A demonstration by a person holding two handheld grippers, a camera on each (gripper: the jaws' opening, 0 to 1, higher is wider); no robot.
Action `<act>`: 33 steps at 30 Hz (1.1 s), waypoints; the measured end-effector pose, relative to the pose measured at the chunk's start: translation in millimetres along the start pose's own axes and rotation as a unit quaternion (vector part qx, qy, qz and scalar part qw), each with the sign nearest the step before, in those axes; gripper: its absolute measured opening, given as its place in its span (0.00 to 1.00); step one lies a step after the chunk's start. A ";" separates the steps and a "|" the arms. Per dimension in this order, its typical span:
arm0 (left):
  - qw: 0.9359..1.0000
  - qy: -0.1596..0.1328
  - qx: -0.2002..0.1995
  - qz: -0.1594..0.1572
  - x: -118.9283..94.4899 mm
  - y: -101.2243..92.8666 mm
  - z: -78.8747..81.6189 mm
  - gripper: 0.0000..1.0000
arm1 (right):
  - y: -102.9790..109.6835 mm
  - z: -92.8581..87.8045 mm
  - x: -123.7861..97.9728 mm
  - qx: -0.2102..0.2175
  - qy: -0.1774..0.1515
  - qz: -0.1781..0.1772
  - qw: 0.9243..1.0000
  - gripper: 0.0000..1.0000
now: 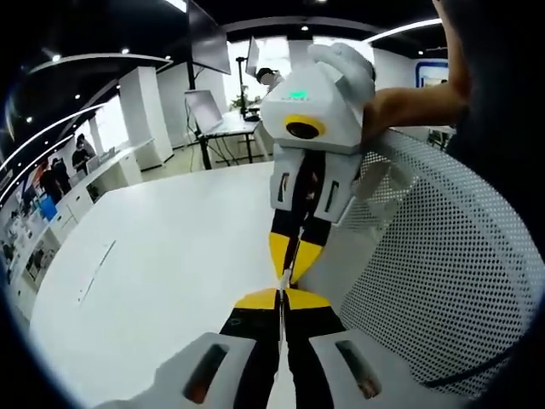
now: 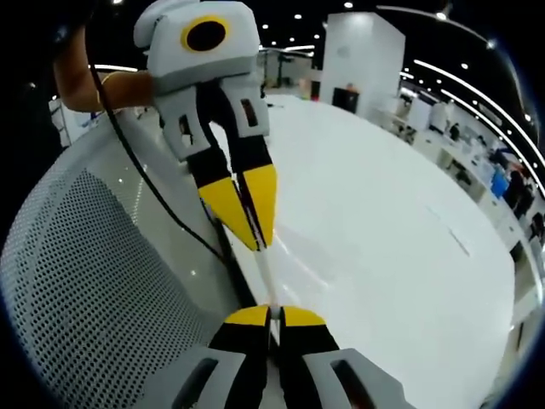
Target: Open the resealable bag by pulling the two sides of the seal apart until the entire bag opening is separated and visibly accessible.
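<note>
A: Left gripper view has the resealable bag (image 1: 426,256) as a white, dot-patterned sheet at the right of the frame, standing up off the white table (image 1: 153,281). Its thin top edge runs straight away from the camera, from the left gripper (image 1: 282,294) at the bottom to the right gripper (image 1: 289,260) facing it from above.

B: So the long axis lies along the line between the two tools?

A: Yes. Right gripper view agrees: the bag (image 2: 94,281) spreads across the left side of the frame, and a narrow pale strip of its edge rises from the right gripper (image 2: 272,311) to the left gripper (image 2: 251,230).

B: How are the jaws set?

A: Both pairs of yellow tips are pressed together with that edge strip caught between them. The two grippers nearly meet tip to tip.

B: Anything one view adds?

A: Left gripper view shows a gloved hand (image 1: 345,64) and a bare forearm on the far tool, plus a desk with a monitor (image 1: 204,106) behind. Right gripper view shows a black cable (image 2: 136,170) trailing across the bag's face, and a white pillar (image 2: 366,55) beyond the table (image 2: 383,256).
</note>
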State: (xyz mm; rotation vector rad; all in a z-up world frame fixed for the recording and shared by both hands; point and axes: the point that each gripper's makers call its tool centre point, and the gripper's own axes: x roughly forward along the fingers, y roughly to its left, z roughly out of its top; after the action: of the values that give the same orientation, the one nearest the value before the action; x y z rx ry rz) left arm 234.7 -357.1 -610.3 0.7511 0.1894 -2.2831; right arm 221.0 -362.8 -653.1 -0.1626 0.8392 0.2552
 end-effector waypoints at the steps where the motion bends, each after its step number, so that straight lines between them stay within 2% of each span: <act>1: 1.000 0.000 0.001 -0.002 1.3 -0.8 0.4 0.02 | 0.1 0.6 0.0 -0.001 -0.001 0.001 1.000 0.00; 11: 1.000 -0.001 0.008 -0.014 12.5 -4.3 4.7 0.02 | 1.6 1.4 0.6 -0.007 -0.002 0.004 1.000 0.00; 24: 1.000 0.011 0.014 -0.012 16.1 -3.4 -3.9 0.00 | 1.9 2.1 1.2 -0.006 -0.003 0.005 1.000 0.00; 33: 1.000 -0.001 -0.013 -0.007 14.4 -1.3 -0.3 0.00 | -0.3 4.4 0.2 0.005 -0.011 0.002 1.000 0.00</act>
State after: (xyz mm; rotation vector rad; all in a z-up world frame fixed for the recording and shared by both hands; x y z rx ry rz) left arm 225.7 -364.5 -618.9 0.7365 0.2225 -2.2897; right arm 224.3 -362.0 -650.3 -0.1486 0.8179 0.2566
